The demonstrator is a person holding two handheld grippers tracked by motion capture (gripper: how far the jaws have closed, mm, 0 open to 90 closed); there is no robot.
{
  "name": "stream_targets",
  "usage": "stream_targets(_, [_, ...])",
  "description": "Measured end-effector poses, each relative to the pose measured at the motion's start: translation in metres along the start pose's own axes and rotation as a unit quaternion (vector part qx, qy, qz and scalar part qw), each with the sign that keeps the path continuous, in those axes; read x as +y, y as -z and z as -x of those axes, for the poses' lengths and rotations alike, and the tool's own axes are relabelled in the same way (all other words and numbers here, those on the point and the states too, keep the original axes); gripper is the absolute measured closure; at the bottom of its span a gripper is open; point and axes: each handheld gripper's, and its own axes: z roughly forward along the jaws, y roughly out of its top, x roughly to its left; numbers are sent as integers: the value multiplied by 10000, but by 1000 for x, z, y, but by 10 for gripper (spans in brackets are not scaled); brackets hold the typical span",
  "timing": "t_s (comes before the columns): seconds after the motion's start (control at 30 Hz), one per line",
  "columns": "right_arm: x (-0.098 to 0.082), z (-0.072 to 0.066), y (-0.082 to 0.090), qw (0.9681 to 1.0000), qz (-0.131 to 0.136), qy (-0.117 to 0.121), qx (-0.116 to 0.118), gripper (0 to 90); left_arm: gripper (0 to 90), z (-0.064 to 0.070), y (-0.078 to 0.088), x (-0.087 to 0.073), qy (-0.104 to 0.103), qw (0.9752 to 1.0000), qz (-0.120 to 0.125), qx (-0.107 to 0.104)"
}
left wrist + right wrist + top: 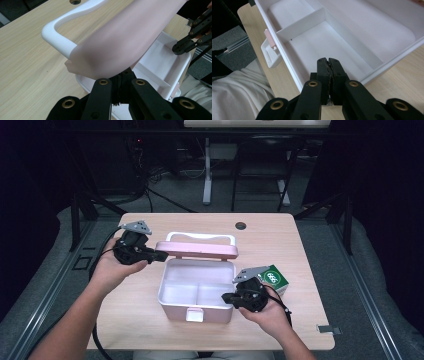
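A pink storage box (163, 292) with a white inside stands open mid-table, its lid (197, 250) tilted up at the back with a white handle (200, 236). My left gripper (159, 255) is shut, and its tips rest against the lid's left end. In the left gripper view the lid (120, 40) hides the tips of my left gripper (122, 74). My right gripper (226, 297) is shut with nothing between its pads, just over the box's right front rim. In the right gripper view my right gripper (328, 61) points over the divided tray (302, 23).
A small green carton (275, 278) lies on the table just behind the right hand. A white latch (194, 315) sticks out of the box's front wall. A round cable hole (241, 225) sits at the table's far edge. The table's front edge is close to the forearms.
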Motion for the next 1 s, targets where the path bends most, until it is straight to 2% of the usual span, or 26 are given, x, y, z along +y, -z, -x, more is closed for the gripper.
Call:
stream_targets(0.23, [-1, -5, -6, 9998, -126, 114, -47, 893, 898, -2, 0, 4, 45, 10000, 10, 18])
stream_targets(0.47, [-1, -2, -4, 9999, -73, 70, -6, 900, 897, -5, 0, 8, 83, 10000, -20, 28])
stream_targets(0.63, [-2, 3, -1, 10000, -67, 9, -68, 900, 898, -6, -1, 14, 90, 9999, -20, 67])
stream_targets(1.0, [-3, 1, -9, 9999, -149, 29, 24, 900, 897, -23, -7, 22, 237, 9994, -70, 256])
